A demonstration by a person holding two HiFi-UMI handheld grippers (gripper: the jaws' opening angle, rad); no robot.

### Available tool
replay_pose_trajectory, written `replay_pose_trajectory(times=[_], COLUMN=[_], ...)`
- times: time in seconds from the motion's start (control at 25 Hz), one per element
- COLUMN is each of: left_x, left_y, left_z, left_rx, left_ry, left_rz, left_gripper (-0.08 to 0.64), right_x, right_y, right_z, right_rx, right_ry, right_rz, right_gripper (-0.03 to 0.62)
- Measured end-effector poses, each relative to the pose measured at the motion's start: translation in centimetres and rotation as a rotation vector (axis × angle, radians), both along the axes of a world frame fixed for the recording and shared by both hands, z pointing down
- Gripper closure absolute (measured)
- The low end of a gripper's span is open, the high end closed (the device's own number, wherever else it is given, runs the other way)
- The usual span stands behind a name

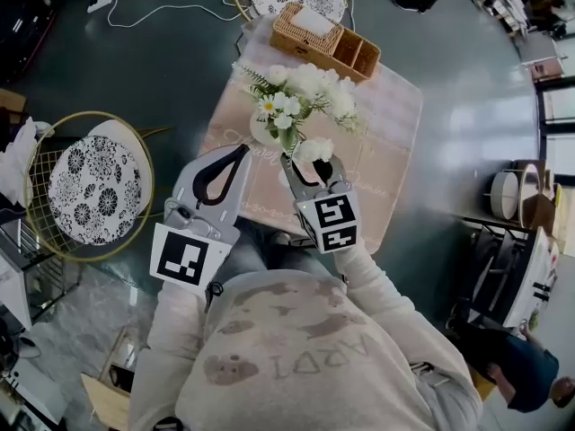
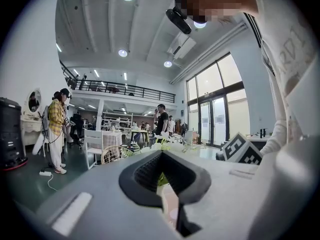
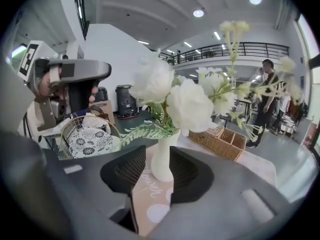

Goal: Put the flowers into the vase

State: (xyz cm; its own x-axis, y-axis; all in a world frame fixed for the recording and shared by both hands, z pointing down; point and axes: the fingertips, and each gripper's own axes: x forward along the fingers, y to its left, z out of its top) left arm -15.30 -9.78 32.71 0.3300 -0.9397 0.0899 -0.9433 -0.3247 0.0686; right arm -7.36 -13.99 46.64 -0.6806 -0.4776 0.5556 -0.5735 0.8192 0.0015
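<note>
The vase [image 1: 262,133] stands upright on the desk [image 1: 386,124], near its left edge. The flowers [image 1: 305,88] are in it, stems vertical, white heads up and spreading to the far right. The right tool [image 1: 314,162] hovers just near of the vase with its jaws apart. In the right gripper view the vase [image 3: 162,159] shows in the gap between them, with no clear contact. The left tool [image 1: 235,158], further left, has its tips together and holds nothing. A basket [image 1: 328,43] sits at the far edge.
</note>
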Motion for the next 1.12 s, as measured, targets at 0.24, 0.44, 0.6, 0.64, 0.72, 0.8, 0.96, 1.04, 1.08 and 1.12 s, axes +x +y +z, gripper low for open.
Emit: replay_pose_trajectory(times=[0.24, 0.44, 0.6, 0.64, 0.72, 0.8, 0.96, 1.04, 1.08, 1.12], left_x=[1.9, 4.2, 5.7, 6.1, 7.3, 8.7, 10.5, 11.0, 11.4, 11.7], left_y=[1.0, 1.7, 2.1, 2.3, 3.0, 3.9, 4.9, 4.9, 5.1, 5.3], left_z=[-1.0, -2.1, -3.0, -3.3, -3.8, -4.3, -5.4, -5.6, -5.8, -5.9], left_rx=[0.024, 0.048, 0.061, 0.065, 0.075, 0.085, 0.089, 0.077, 0.075, 0.074], left_ry=[-0.02, -0.049, -0.065, -0.071, -0.079, -0.076, -0.065, -0.059, -0.057, -0.056], left_rz=[0.007, 0.02, 0.033, 0.037, 0.046, 0.054, 0.063, 0.064, 0.066, 0.069], left_gripper=[0.56, 0.56, 0.56, 0.56, 0.56, 0.56, 0.56, 0.56, 0.56, 0.56], right_x=[2.4, 3.4, 3.6, 3.8, 4.5, 5.6, 7.2, 7.7, 8.0, 8.2], right_y=[2.6, 4.5, 5.0, 5.2, 5.8, 6.6, 7.2, 7.2, 7.3, 7.5], right_z=[-3.3, -7.0, -10.5, -11.4, -13.2, -14.9, -17.7, -18.7, -19.1, -19.6], right_rx=[0.071, 0.102, 0.13, 0.139, 0.158, 0.177, 0.231, 0.244, 0.246, 0.248], right_ry=[-0.067, -0.176, -0.262, -0.285, -0.333, -0.375, -0.42, -0.441, -0.454, -0.465], right_rz=[-0.029, -0.076, -0.095, -0.099, -0.109, -0.12, -0.125, -0.122, -0.121, -0.12], right_gripper=[0.537, 0.566, 0.566, 0.566, 0.566, 0.566, 0.566, 0.566, 0.566, 0.566])
